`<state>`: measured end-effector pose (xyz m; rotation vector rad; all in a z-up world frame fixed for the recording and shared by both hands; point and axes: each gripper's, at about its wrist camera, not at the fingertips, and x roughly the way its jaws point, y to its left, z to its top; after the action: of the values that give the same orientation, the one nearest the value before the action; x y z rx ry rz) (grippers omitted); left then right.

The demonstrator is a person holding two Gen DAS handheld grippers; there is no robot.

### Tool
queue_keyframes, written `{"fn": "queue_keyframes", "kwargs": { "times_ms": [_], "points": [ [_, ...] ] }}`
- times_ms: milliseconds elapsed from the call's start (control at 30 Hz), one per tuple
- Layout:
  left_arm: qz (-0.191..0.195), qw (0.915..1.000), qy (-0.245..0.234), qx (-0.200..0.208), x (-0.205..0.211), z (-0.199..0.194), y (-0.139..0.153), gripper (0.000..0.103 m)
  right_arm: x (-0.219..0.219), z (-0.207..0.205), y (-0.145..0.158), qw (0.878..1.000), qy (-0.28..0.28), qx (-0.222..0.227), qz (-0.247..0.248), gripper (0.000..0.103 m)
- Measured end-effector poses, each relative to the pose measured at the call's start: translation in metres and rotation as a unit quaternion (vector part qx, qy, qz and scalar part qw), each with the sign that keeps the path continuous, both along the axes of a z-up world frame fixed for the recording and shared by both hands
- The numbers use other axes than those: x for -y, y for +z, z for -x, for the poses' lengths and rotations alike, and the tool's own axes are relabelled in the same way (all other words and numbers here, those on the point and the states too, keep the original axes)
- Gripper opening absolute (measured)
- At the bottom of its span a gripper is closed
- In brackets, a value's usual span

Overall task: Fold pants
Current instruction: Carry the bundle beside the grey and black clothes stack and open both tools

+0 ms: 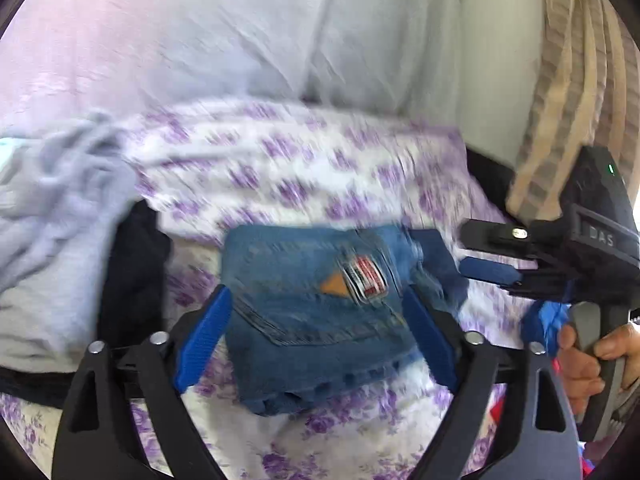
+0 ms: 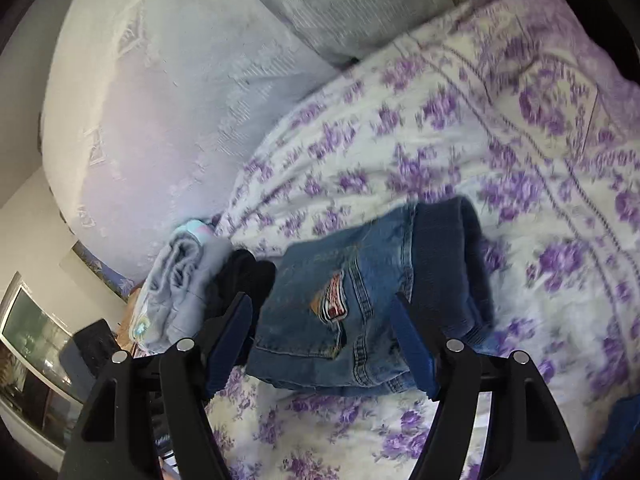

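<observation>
1. The jeans (image 1: pixel 316 316) lie folded into a compact bundle on the bed (image 1: pixel 360 432), which is covered by a white sheet printed with purple flowers.
2. A back pocket faces up on the jeans, with a small red-and-white patch (image 1: pixel 366 276) and an orange triangle beside it.
3. The left tool (image 1: pixel 316 340) stands wide, its blue pads (image 1: pixel 204 340) on either side of the folded jeans; the left pad is at the bundle's edge, and the blur hides whether it touches the cloth.
4. In the left wrist view, the right tool (image 1: pixel 490 252) reaches in from the right edge, its tips near the far right corner of the jeans. A hand (image 1: pixel 588 364) grips its grey handle.
5. In the right wrist view, the right tool (image 2: pixel 320 344) is also spread wide, with the jeans (image 2: pixel 360 308) between its blue pads (image 2: pixel 230 344); they do not appear to squeeze the denim.
6. The thicker rolled edge of the jeans, dark blue, sits on the far right side of the bundle in the right wrist view.
7. A pale blue-grey garment (image 2: pixel 180 292) lies crumpled to the left of the jeans, with a dark garment (image 2: pixel 244 276) between the two.
8. A large white pillow (image 2: pixel 160 100) rests against the head of the bed behind the clothes.
9. Both views are smeared by motion blur.
</observation>
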<state>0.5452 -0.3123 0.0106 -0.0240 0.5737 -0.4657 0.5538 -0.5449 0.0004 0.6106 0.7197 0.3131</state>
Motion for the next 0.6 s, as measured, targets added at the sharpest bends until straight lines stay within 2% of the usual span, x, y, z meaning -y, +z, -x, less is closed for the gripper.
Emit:
{"fn": "queue_keyframes", "kwargs": {
  "times_ms": [67, 100, 133, 200, 267, 333, 367, 433, 467, 533, 600],
  "points": [
    [-0.033, 0.9985, -0.003, -0.043, 0.013, -0.016, -0.019, 0.085, 0.003, -0.008, -0.024, 0.999, -0.018, -0.027, -0.01, 0.067],
    [-0.053, 0.9973, 0.006, -0.049, 0.017, -0.02, -0.027, 0.085, 0.004, -0.009, -0.032, 0.999, -0.021, -0.026, -0.01, 0.06],
    [-0.07, 0.9964, 0.01, -0.046, 0.02, -0.021, -0.033, 0.087, 0.005, -0.008, -0.035, 0.999, -0.023, -0.02, -0.009, 0.052],
    [-0.09, 0.9954, 0.018, -0.029, 0.024, -0.017, -0.042, 0.089, 0.008, -0.004, -0.037, 0.999, -0.03, -0.02, -0.028, 0.051],
    [-0.084, 0.9958, 0.021, -0.031, 0.022, -0.013, -0.038, 0.089, 0.01, 0.003, -0.03, 0.998, -0.044, -0.011, -0.044, 0.051],
    [-0.046, 0.998, 0.025, -0.035, 0.01, -0.01, -0.031, 0.088, 0.006, 0.014, -0.021, 0.998, -0.051, 0.017, -0.02, 0.053],
    [-0.039, 0.9983, 0.029, -0.034, 0.008, -0.01, -0.031, 0.088, 0.004, 0.013, -0.022, 0.999, -0.05, 0.013, -0.009, 0.055],
    [-0.062, 0.9955, 0.027, -0.066, 0.016, -0.022, -0.043, 0.092, 0.002, 0.004, -0.038, 0.998, -0.051, -0.013, -0.017, 0.056],
    [-0.083, 0.9938, 0.03, -0.068, 0.02, -0.024, -0.05, 0.095, 0.006, 0.004, -0.04, 0.998, -0.053, -0.014, -0.025, 0.056],
    [-0.088, 0.994, 0.034, -0.055, 0.02, -0.019, -0.049, 0.097, 0.009, 0.006, -0.037, 0.997, -0.062, -0.02, -0.035, 0.056],
    [-0.079, 0.9936, 0.04, -0.07, 0.015, -0.014, -0.044, 0.095, 0.007, 0.016, -0.028, 0.996, -0.084, -0.021, -0.036, 0.056]
  ]
}}
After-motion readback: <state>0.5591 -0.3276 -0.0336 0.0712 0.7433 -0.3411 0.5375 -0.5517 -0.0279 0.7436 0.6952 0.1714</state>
